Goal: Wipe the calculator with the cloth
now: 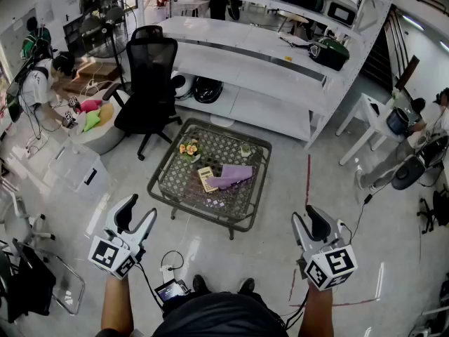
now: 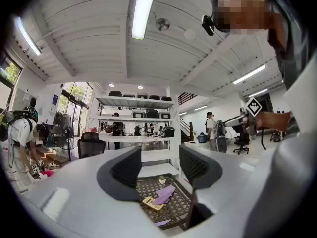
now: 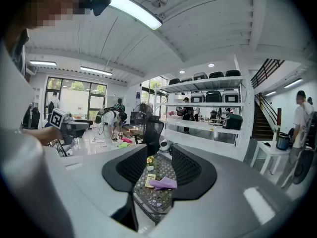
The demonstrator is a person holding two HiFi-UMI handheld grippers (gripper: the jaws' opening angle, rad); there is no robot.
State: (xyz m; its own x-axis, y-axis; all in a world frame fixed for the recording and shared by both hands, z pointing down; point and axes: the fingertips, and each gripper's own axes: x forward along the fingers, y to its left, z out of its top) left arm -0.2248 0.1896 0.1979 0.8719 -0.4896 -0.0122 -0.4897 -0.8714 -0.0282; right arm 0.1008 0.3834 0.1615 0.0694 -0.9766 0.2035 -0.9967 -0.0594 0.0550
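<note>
A yellow calculator lies on a low mesh-topped table, with a purple cloth lying against its right side. Both grippers hover over the floor on the near side of the table, apart from it. My left gripper is open and empty. My right gripper is also open with nothing between its fingers. In the left gripper view the calculator and cloth show below the gap of the gripper. The right gripper view frames the calculator and cloth under its gripper.
A small flower pot and a little cup stand at the table's far side. A black office chair is behind it on the left, white shelving beyond. A person crouches far left. Red tape marks the floor.
</note>
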